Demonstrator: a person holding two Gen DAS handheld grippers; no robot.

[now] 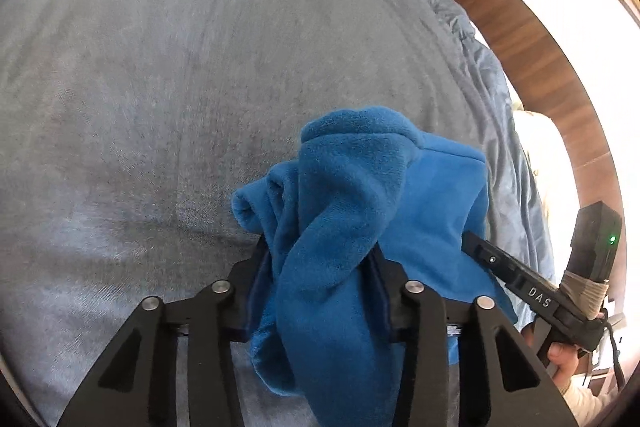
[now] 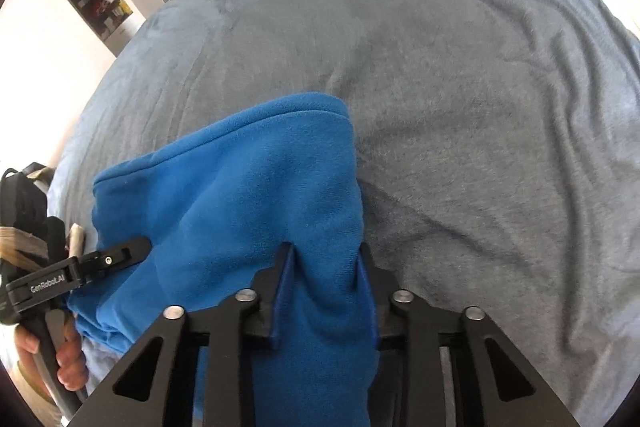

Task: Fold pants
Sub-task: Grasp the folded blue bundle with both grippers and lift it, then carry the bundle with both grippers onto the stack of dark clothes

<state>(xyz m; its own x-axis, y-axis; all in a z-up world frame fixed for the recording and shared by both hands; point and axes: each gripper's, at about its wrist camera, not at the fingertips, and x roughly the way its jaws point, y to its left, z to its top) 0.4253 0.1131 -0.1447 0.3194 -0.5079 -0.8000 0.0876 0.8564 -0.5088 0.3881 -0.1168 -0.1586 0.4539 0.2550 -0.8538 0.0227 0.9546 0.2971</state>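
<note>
Grey blanket [image 1: 160,87]: fills most of both views as the surface under everything; smooth in the left wrist view, and creased toward the right side of the right wrist view [image 2: 500,107].
Blue pants [image 1: 360,195]: soft fleece, lying on the grey blanket in the lower middle of the left wrist view, bunched into a rolled twist that runs down between the fingers; in the right wrist view [image 2: 240,195] the cloth spreads flatter across the lower left, with a stitched hem along its upper edge.
Left gripper [image 1: 320,259]: bottom centre of its own view, jaws partly closed with a thick bunch of the pants clamped between them; in the right wrist view it enters from the lower left, its tip [image 2: 134,251] touching the cloth.
Right gripper [image 2: 326,255]: bottom centre of its own view, jaws narrowed onto a fold of the pants; it is seen at the right edge of the left wrist view [image 1: 474,245], tip against the cloth.
Hand [image 2: 70,355]: bare fingers wrapped round the left gripper's handle, lower left corner.
Other hand [image 1: 560,357]: partly visible at the lower right, on the right gripper's handle.
</note>
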